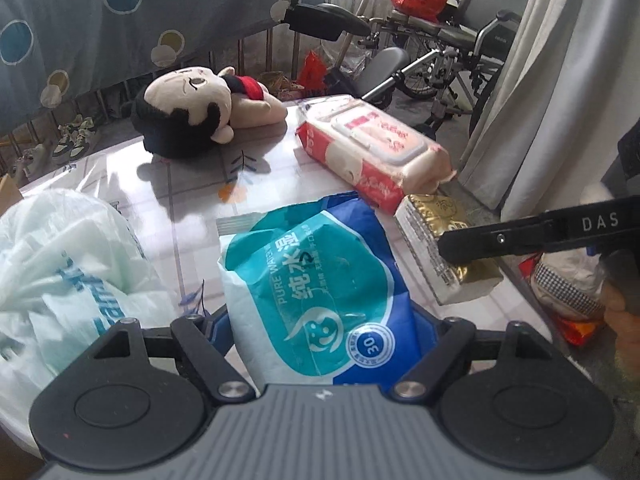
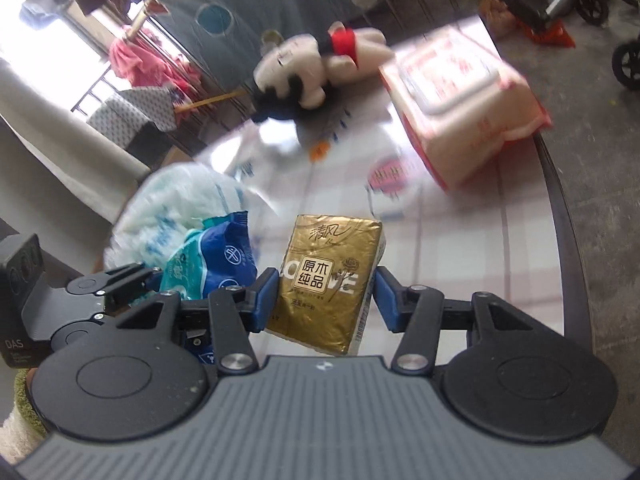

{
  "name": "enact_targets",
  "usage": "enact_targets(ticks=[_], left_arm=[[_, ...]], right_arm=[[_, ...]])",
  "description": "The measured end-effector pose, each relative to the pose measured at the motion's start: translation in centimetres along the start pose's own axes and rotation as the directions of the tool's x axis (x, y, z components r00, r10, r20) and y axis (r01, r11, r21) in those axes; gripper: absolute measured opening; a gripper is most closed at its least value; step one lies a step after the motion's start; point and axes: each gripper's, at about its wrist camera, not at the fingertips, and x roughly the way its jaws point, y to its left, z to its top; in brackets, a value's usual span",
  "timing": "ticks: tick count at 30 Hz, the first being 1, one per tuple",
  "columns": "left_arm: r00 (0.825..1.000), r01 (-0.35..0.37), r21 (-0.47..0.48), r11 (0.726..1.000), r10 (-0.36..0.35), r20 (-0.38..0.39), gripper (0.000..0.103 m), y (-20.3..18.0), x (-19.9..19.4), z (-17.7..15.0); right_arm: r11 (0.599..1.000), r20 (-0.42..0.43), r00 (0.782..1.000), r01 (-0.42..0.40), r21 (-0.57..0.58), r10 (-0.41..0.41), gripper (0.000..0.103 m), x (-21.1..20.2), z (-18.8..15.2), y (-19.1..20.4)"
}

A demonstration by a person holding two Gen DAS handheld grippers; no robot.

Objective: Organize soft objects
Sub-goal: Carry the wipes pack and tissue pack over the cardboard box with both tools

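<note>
Tissue pack (image 2: 336, 248), gold, up off the bench (image 1: 192, 184) near its right edge, tilted, clamped in the right gripper (image 2: 326, 296): jaws roughly half shut, left pad flat against the pack's side, right pad at the opposite side with barely any gap showing. Wipes pack (image 1: 304, 280), blue, also raised, wedged across the left gripper (image 1: 326, 336): jaws wide, spread to the pack's width, pads mostly hidden behind its bulging sides, yet evidently holding it. Doll (image 1: 188, 108) and red pack (image 1: 372, 148) further back on the bench, apart from each other; white bag (image 1: 60, 248) at the left, just beside the wipes pack.

Step in hand, judging by the lift: carrying 2 packs towards a shared spot.

- Keep both squeezes firm but gentle; soft wrapping, easily crushed or slipped.
- Level the tissue pack before setting down, to land it flat rather than on a corner.
- Hold the 2 grippers apart while moving, close together as they are now.
- Lower each pack fully onto the bench before easing the jaws off.
- Line packs up beside the red pack, edges parallel, well clear of the bench rim.
</note>
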Motion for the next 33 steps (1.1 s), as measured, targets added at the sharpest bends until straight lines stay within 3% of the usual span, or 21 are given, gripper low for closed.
enact_targets(ticks=[5,10,15,21,26,33], left_arm=[[1.000,0.013,-0.074,0.997,-0.012,0.017,0.083,3.9,-1.9,4.9],[0.997,-0.041,-0.145,0.989,0.051,0.062,0.083,9.0,-4.4,8.0],[0.984,-0.125,-0.205,0.971,0.148,0.101,0.083,15.0,-8.9,8.1],[0.952,-0.252,-0.276,0.927,0.289,0.101,0.083,22.3,-15.0,4.6],[0.927,-0.340,-0.330,0.881,0.373,0.038,0.083,28.0,-18.2,-0.4],[0.924,-0.374,-0.421,0.826,0.370,-0.095,0.083,35.1,-18.8,-7.3]], right_arm=[[0.999,0.042,0.998,-0.039,-0.029,0.040,0.050,0.4,4.4,3.3],[0.994,0.039,0.995,-0.086,-0.059,0.089,0.050,3.5,9.1,8.2],[0.978,0.011,0.986,-0.161,-0.132,0.164,0.050,6.6,12.1,15.4],[0.938,-0.088,0.961,-0.276,-0.210,0.263,0.051,12.0,12.7,26.0],[0.900,-0.229,0.923,-0.362,-0.244,0.310,0.051,17.8,10.0,34.3],[0.875,-0.438,0.866,-0.389,-0.288,0.240,0.051,26.3,3.5,43.1]])
